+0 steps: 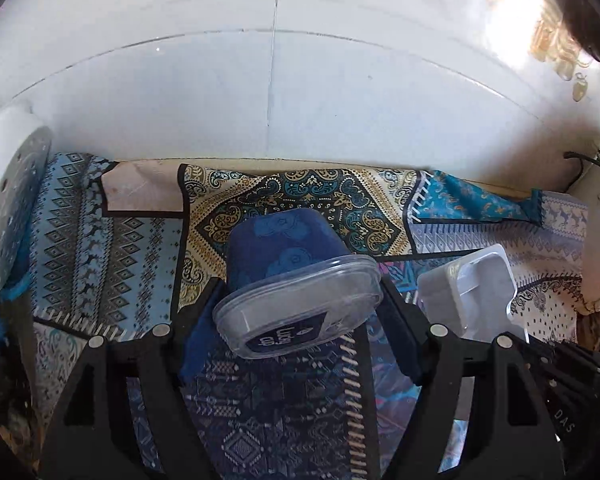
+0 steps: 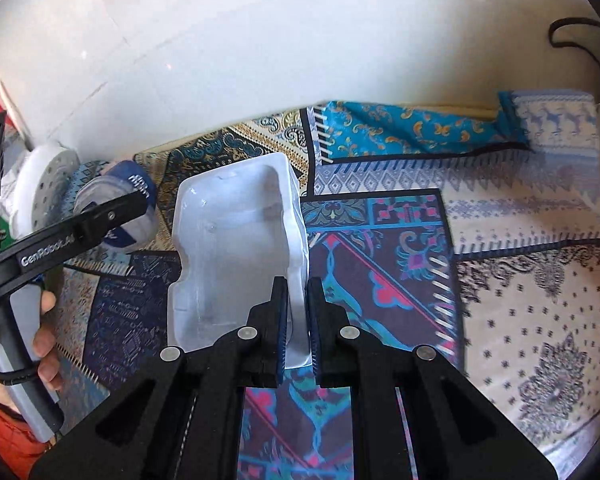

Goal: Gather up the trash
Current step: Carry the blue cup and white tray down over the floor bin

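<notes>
Two pieces of trash are held clear above the patterned cloth (image 2: 520, 280), seemingly for carrying off: a lidded cup (image 1: 296, 280) clamped by the left gripper (image 1: 300, 320), a plastic tray (image 2: 236, 256) pinched at its wall by the right gripper (image 2: 298, 328).

The worktop (image 2: 540, 320) wears a patchwork-print cloth: blue diamond bands, paisley in teal and gold, a turquoise panel, cream with dark dots, and a dark panel with pink and teal. At its far edge the cloth meets a white tiled wall (image 1: 300, 100). A bare pale patch (image 1: 140, 190) shows at 11 o'clock in the left wrist view. A white disc with holes (image 1: 14, 208) leans at 9 o'clock, its base on the cloth.
</notes>
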